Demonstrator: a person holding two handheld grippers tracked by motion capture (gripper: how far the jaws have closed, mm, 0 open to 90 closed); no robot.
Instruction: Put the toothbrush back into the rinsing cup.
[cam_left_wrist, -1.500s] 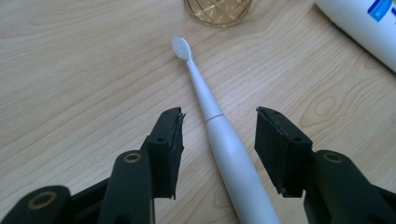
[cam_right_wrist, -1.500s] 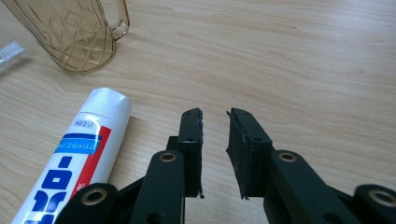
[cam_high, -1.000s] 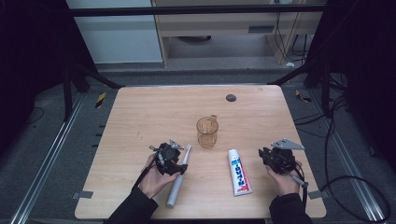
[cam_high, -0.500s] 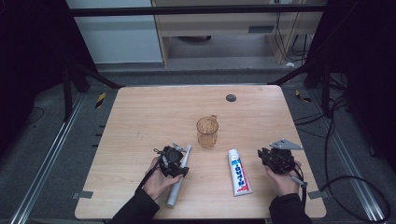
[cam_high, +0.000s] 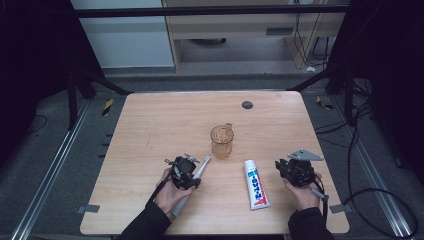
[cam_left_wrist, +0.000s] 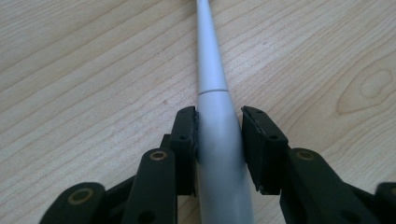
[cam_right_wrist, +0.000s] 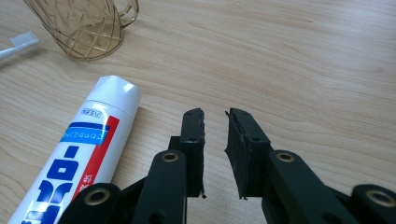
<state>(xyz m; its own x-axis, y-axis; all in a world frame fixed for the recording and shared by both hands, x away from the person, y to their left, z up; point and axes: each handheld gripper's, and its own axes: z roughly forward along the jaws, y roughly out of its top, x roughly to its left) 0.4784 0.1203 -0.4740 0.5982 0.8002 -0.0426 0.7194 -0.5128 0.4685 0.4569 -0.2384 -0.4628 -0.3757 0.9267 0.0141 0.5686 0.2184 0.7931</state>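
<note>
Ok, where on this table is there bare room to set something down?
The whole far half behind the cup is bare, save a small dark disc. The left side is open too. Crowded: near edge, with toothbrush, toothpaste tube and both grippers.

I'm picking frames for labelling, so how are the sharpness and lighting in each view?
High view: table evenly lit, surroundings very dark, cup and toothpaste tube slightly soft. Left gripper view: wood grain crisp, toothbrush handle blurs toward the bottom edge. Right gripper view: tube print soft up close, soft sheen on the wood.
</note>
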